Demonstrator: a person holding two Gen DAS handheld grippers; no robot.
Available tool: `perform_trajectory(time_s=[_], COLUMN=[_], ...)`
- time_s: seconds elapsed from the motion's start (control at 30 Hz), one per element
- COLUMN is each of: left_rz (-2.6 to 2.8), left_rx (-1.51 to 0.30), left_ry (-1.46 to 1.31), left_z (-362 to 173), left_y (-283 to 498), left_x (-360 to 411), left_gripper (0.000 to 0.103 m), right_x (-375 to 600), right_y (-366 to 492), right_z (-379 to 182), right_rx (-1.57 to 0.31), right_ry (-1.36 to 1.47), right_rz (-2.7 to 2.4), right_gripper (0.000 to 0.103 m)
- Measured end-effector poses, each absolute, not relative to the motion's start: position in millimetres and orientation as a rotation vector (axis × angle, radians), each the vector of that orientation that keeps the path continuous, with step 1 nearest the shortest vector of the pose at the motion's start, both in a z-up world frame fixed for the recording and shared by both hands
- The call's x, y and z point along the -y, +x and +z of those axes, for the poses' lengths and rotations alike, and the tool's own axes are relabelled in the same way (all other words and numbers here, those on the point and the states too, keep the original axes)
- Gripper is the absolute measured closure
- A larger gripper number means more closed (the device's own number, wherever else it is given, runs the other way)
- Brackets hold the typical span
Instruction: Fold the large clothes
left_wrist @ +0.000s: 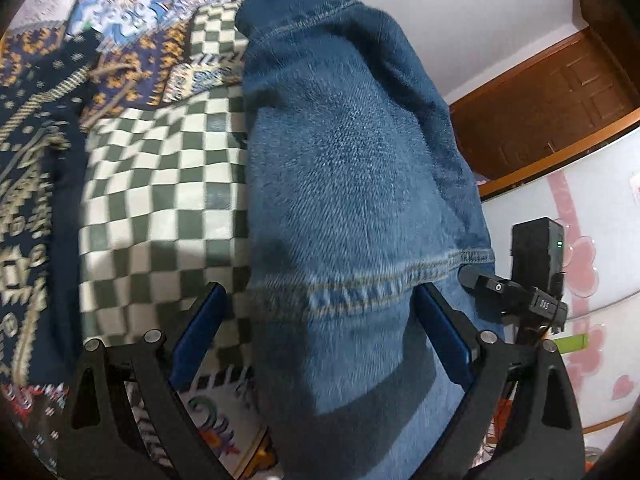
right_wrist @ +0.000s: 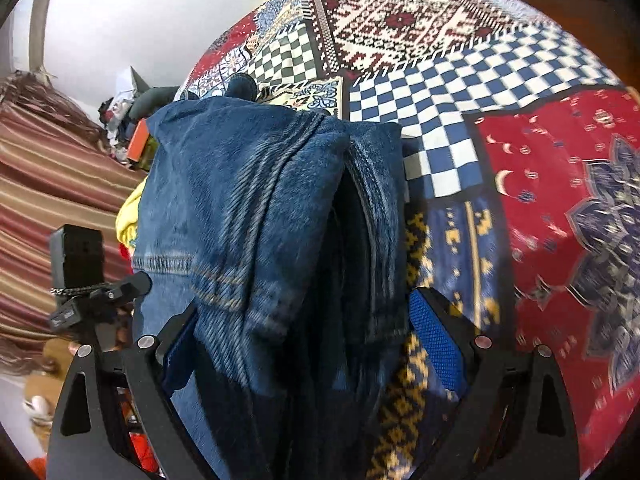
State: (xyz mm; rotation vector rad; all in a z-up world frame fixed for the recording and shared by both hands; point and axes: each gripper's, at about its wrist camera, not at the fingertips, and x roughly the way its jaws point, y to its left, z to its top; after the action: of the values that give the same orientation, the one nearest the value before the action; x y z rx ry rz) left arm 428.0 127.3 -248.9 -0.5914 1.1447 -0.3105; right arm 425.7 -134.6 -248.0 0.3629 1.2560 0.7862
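Two grippers, one in each hand, hang close over a pair of blue jeans (left_wrist: 352, 184) that rises from a patchwork bedspread (left_wrist: 160, 168). In the left wrist view the left gripper (left_wrist: 320, 312) has its blue-padded fingers (left_wrist: 200, 328) spread wide, and the denim runs up between them; a stitched seam crosses the cloth near the fingertips. The fabric fills the gap, but neither pad can be seen pressing on it, so the jaws stand apart around the jeans. Behind the denim lies a green-and-white checked patch of the bedspread, and to the right a brown wooden door (left_wrist: 560, 92) stands against a pale wall. In the right wrist view the right gripper (right_wrist: 304, 328) is likewise spread, its blue pads (right_wrist: 440, 344) wide apart with the jeans (right_wrist: 248, 200) bunched in thick folds between them; the pad on the right side shows bare, clear of the cloth, while the other lies against the denim's edge. The bedspread (right_wrist: 440, 100) here shows blue checks and red panels. A striped curtain (right_wrist: 52, 168) hangs at the left edge of that view. Both pictures are slightly blurred.
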Motion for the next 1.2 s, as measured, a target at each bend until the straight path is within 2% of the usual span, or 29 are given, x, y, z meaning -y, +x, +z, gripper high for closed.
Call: perform_trajectory(time_s=[0.2,0.23,0.3,0.37,0.4,0.47,0.57,0.67,0.83,1.07,1.2], left_rz=[-0.352,-0.359,-0.362,-0.360,-0.360,-0.364,-0.370,-0.370,-0.356,-0.295,-0.234], left_rx=[-1.132,-1.125,-1.117,-1.108,-1.104,-1.091,-1.067,-1.031,-0.927,-0.770,-0.725], left_ry=[-0.606,-0.615,-0.627,-0.617,-0.613,-0.603,-0.568,-0.531,-0.510,-0.488,-0.475], left_z=[-254.7,-255.1,-254.6,-251.3,-248.8,-240.5,-220.5,-196.9,-145.9,-73.0,-47.4], left_y=[436.8,435.6,432.2,425.9,423.4,417.6,405.3,389.5,356.6,304.0,288.2], left_x=[-114.2,-113.7,-112.3,-111.3,-110.8,-108.8,-106.5,-109.7,-133.8,-212.1,-259.7], left_gripper=[0.008,0.015,0.021,0.032,0.035,0.047,0.055,0.059,0.059,0.059,0.059], right_x=[124.7,125.1,125.2,125.4,124.8,122.4,113.5,100.7,70.5,0.7,-41.4], right_y=[435.4,436.1,436.8,435.8,435.0,430.9,422.4,412.4,388.1,356.9,348.5], right_z=[-248.4,-248.5,-248.9,-247.5,-246.2,-239.5,-223.0,-203.9,-161.6,-90.0,-69.0], right_rx=[-1.258,-1.262,-1.268,-1.271,-1.269,-1.263,-1.238,-1.210,-1.125,-0.969,-0.918], right_ry=[0.367,0.369,0.378,0.388,0.390,0.386,0.341,0.291,0.207,0.146,0.127], right_rz=[0.821,0.825,0.832,0.840,0.842,0.843,0.836,0.828,0.850,0.944,0.988], right_gripper=[0.007,0.009,0.016,0.031,0.035,0.053,0.066,0.070,0.071,0.071,0.071])
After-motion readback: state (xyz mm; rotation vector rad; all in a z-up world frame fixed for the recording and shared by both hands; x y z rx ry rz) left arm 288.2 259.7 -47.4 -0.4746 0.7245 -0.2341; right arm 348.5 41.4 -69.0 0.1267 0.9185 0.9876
